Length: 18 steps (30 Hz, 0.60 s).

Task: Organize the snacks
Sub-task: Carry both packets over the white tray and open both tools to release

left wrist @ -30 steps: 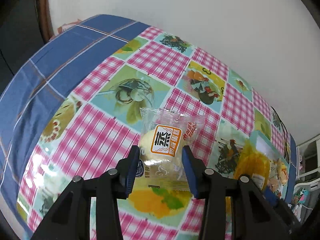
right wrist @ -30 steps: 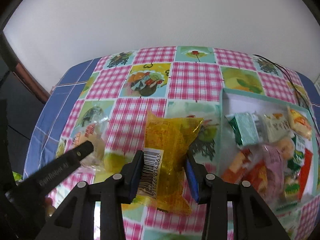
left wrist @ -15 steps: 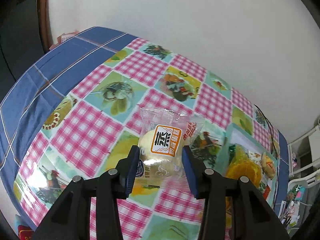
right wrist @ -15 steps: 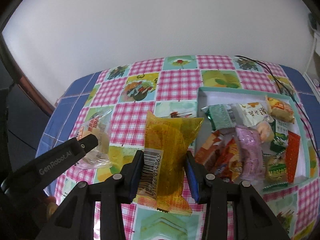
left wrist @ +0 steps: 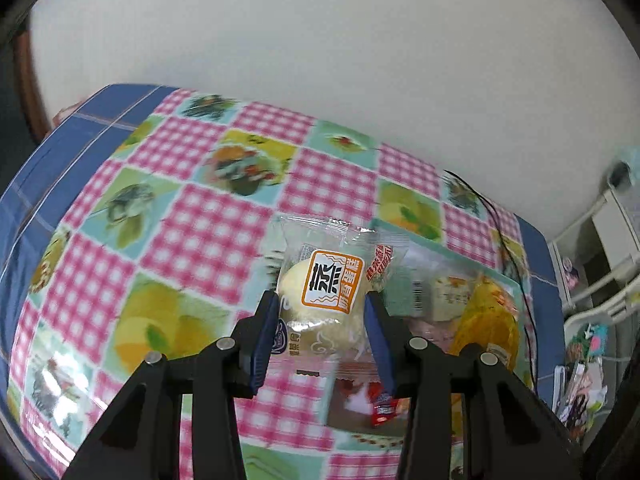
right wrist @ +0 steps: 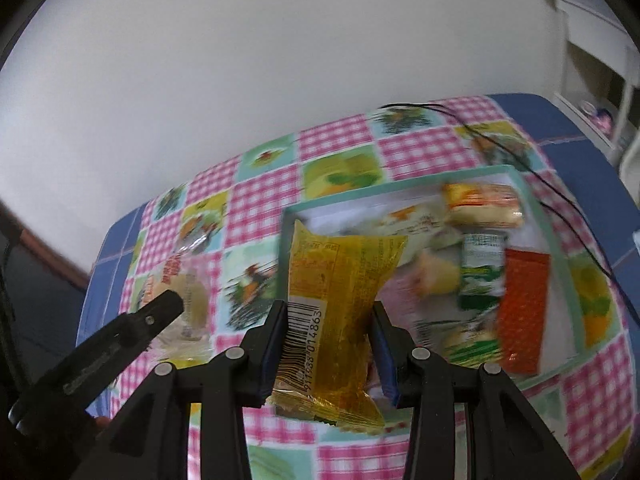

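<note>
I held one snack in each gripper. My left gripper (left wrist: 322,322) was squeezed onto a clear plastic packet with a pale round cake and an orange label (left wrist: 326,296). My right gripper (right wrist: 330,330) was squeezed onto a see-through yellow packet with a black barcode (right wrist: 336,300). Both packets were up in the air, off the table.

A second before, both packets hung over the pink checked tablecloth with fruit pictures (left wrist: 192,236), and the shallow white box with a teal rim (right wrist: 558,248) sat off to the right. I had carried both hands to the right since then. Now the yellow packet hung over the near left part of the box, and the cake packet was at the box's left edge. My grip on each packet did not change on the way.

The box already held many snacks, such as a flat red packet (right wrist: 522,312) and a green and white packet (right wrist: 480,272) on its right side. I think the carry was nearly done, and the next job was to lower the two packets into the box and let go. The pictures were blurry, so I could not tell the exact spot under each packet.
</note>
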Each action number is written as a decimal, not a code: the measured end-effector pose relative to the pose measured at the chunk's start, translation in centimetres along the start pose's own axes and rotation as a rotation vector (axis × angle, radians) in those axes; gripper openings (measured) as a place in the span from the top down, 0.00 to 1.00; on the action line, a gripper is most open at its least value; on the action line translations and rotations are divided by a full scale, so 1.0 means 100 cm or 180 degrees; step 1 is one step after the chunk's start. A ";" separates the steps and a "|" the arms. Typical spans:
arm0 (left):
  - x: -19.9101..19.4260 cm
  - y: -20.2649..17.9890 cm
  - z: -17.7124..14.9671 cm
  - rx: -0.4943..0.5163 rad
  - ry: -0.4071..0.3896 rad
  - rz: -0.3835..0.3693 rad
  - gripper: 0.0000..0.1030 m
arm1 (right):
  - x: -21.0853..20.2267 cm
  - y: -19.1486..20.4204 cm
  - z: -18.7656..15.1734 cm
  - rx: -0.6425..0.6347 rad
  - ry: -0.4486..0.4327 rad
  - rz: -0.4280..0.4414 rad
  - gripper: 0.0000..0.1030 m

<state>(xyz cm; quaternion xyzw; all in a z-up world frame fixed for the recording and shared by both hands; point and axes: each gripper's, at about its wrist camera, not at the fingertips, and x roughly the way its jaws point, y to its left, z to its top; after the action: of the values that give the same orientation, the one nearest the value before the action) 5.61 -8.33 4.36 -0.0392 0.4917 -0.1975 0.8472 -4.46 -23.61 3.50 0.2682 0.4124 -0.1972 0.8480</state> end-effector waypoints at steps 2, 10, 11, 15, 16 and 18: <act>0.004 -0.012 0.002 0.0075 0.0007 -0.0032 0.56 | -0.002 -0.015 0.007 0.0095 -0.0039 -0.0022 0.58; 0.019 -0.058 0.006 0.0372 0.0019 -0.0166 0.56 | -0.006 -0.061 0.028 0.0286 -0.0162 -0.0159 0.58; 0.021 -0.062 0.005 0.0393 0.0023 -0.0180 0.56 | -0.006 -0.063 0.029 0.0278 -0.0173 -0.0166 0.58; 0.034 -0.074 0.005 0.0472 0.0068 -0.0209 0.56 | -0.002 -0.068 0.035 0.0220 -0.0212 -0.0183 0.58; 0.037 -0.077 0.005 0.0493 0.0080 -0.0214 0.56 | 0.000 -0.068 0.036 0.0206 -0.0213 -0.0197 0.58; 0.044 -0.081 0.005 0.0526 0.0106 -0.0212 0.56 | 0.006 -0.069 0.037 0.0186 -0.0195 -0.0209 0.58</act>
<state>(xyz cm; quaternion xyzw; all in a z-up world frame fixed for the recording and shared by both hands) 5.54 -17.51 3.08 0.0177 0.4861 -0.2661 0.8322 -5.76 -31.35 2.88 0.2731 0.3888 -0.2450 0.8451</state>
